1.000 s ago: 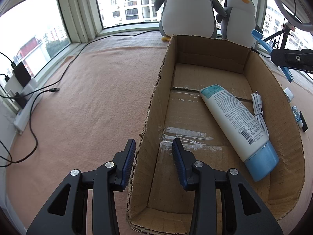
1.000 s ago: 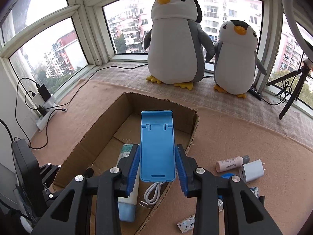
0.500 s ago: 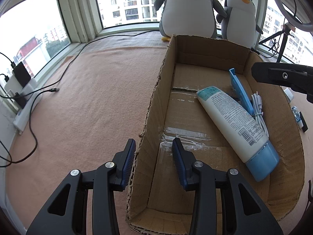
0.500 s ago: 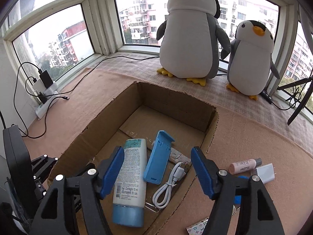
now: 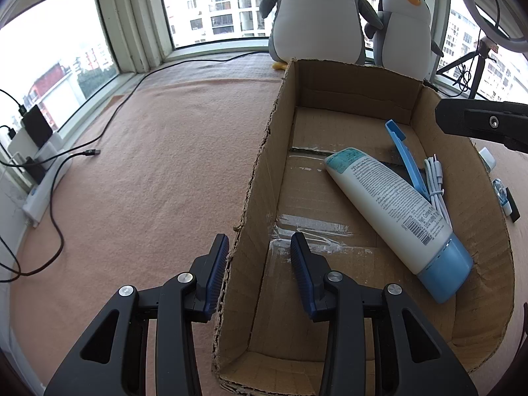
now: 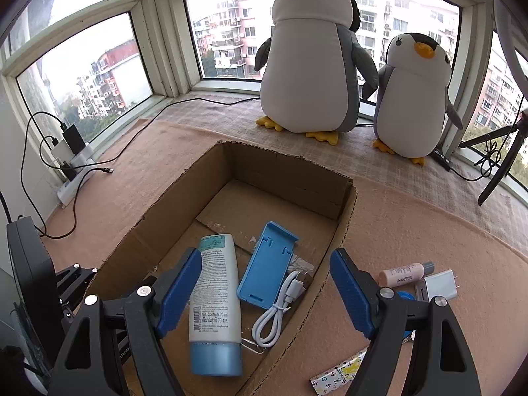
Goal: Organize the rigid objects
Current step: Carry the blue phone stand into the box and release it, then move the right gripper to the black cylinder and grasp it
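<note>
An open cardboard box (image 6: 287, 168) (image 5: 356, 79) stands on the pink mat. Inside lie a white tube with a blue cap (image 6: 214, 300) (image 5: 392, 211), a blue phone stand (image 6: 267, 264) (image 5: 404, 158) and a coiled white cable (image 6: 280, 307) (image 5: 435, 181). The stand rests between the tube and the cable. My right gripper (image 6: 264, 283) (image 5: 478, 122) hangs wide open above the box's near right side and holds nothing. Open as well, my left gripper (image 5: 260, 264) straddles the box's left wall, with one finger outside it and one inside.
Right of the box lie a small pink bottle (image 6: 401, 274), a white charger (image 6: 440, 285) and a patterned packet (image 6: 336, 376). Two plush penguins (image 6: 310, 56) (image 6: 412, 95) sit on the sill behind. A power strip with cables (image 6: 74, 181) is at the left and a tripod (image 6: 501, 165) at the right.
My right gripper opened and let go of the blue phone stand, which now lies in the box beside the tube. The gripper then drew back. The left gripper has not moved.
</note>
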Demonstrator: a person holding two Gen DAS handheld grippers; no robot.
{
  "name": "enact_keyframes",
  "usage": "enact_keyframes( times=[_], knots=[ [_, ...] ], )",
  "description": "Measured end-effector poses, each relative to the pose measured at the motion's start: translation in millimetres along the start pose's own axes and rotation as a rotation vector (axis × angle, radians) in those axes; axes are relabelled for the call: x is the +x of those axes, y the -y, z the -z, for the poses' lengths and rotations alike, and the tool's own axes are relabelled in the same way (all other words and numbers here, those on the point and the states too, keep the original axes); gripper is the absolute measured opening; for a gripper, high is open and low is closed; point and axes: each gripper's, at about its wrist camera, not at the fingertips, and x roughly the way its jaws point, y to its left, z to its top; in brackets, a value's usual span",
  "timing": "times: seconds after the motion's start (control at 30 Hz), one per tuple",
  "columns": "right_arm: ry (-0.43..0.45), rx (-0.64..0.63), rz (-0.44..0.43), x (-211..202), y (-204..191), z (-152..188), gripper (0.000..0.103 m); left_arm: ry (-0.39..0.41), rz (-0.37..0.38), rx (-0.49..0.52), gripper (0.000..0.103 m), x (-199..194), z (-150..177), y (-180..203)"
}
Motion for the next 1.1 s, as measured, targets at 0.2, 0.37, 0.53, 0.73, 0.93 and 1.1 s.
enact_keyframes(
  times=[0.2, 0.37, 0.53, 0.73, 0.93, 1.1],
  knots=[
    [0.009, 0.023, 0.000, -13.2, 8.9, 7.7, 0.077, 0.001, -0.002, 0.001, 0.038, -0.2, 0.3, 0.7],
    [0.016, 0.067, 0.000, -25.5, 26.8, 17.6, 0.077, 0.001, -0.006, 0.007, 0.038, -0.1, -0.9, 1.0],
    [0.019, 0.105, 0.015, -39.1, 47.3, 31.2, 0.077, 0.000, -0.007, 0.009, 0.038, 0.0, -1.4, 0.7],
    [0.025, 0.168, 0.058, -58.4, 84.2, 54.6, 0.077, 0.000, -0.007, 0.009, 0.038, 0.0, -1.3, 0.6],
    [-0.016, 0.245, 0.113, -62.5, 128.7, 82.6, 0.077, -0.001, -0.009, 0.013, 0.038, 0.1, -1.9, -0.3],
    [-0.035, 0.294, 0.178, -64.2, 159.1, 101.2, 0.077, -0.001, -0.013, 0.017, 0.038, -0.2, -2.0, -0.3]
  ],
)
